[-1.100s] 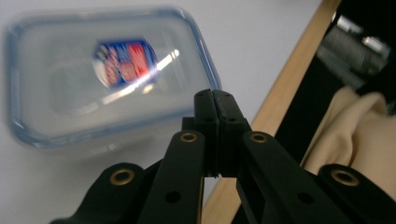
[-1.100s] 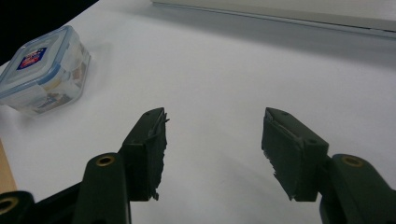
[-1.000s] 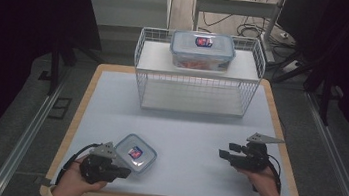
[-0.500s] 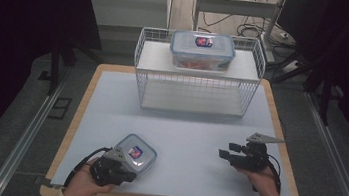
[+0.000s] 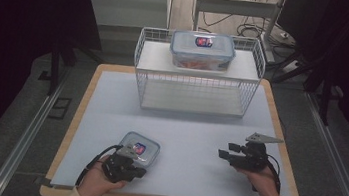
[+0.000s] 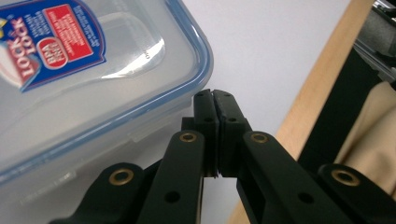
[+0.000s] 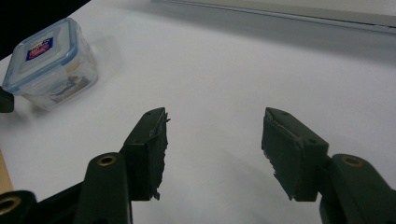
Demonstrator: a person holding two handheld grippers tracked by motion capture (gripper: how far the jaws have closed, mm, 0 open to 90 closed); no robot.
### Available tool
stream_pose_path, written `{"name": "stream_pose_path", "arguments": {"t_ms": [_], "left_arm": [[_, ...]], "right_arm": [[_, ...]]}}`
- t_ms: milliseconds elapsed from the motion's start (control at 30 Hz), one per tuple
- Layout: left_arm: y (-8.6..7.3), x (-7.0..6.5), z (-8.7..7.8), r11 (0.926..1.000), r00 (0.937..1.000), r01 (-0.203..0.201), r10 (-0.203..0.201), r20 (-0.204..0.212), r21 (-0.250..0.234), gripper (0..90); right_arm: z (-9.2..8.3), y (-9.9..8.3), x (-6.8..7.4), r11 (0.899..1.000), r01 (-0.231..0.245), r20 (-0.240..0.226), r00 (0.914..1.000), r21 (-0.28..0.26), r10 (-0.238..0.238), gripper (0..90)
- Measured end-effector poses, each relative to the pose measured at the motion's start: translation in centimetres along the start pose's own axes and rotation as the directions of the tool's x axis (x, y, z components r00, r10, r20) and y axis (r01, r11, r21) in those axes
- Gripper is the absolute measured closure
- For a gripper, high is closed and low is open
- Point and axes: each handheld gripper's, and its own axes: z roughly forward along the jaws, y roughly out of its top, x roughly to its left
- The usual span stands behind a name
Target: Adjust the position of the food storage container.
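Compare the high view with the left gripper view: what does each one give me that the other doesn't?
High view: the white wire basket at the far edge, carrying a large clear blue-rimmed plastic container, and the open right gripper.

Left gripper view: the left gripper with jaws shut, empty, tips beside the blue rim, and the red and blue lid label readable.

Both: the small clear blue-rimmed lidded container on the white table.

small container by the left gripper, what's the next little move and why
Probably open the left gripper and ease it onto the small container. Its jaws are pressed together with nothing between them, tips right by the container's blue-rimmed lid corner, so no grip is possible as they stand. The right gripper is open over bare table, well apart from the container.
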Motion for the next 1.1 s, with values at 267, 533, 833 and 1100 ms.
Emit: {"name": "stream_pose_path", "arguments": {"t_ms": [267, 533, 833, 1100], "left_arm": [[1.6, -0.1, 1.4, 0.9999, 0.9999, -0.005, 0.006, -0.015, 0.009, 89.1], [2.0, -0.6, 1.7, 0.9999, 0.9999, -0.015, 0.015, 0.001, 0.006, 87.9], [0.7, 0.0, -2.3, 0.9931, 0.9987, 0.05, -0.05, -0.003, -0.106, 87.6], [0.0, 2.3, -5.1, 0.9713, 0.9888, 0.129, -0.141, -0.049, -0.2, 81.3]], "right_arm": [[-0.1, 0.0, 0.0, 1.0, 0.002, 0.0, 1.0, -0.002, -0.002, 40.3], [-0.1, 0.0, 0.0, 1.0, 0.003, -0.004, 1.0, -0.003, -0.003, 40.5], [-0.1, 0.0, 0.1, 1.0, 0.002, -0.007, 1.0, -0.008, -0.002, 40.5], [-0.2, 0.0, 0.1, 1.0, 0.002, -0.008, 1.0, -0.005, -0.002, 40.4]]}}
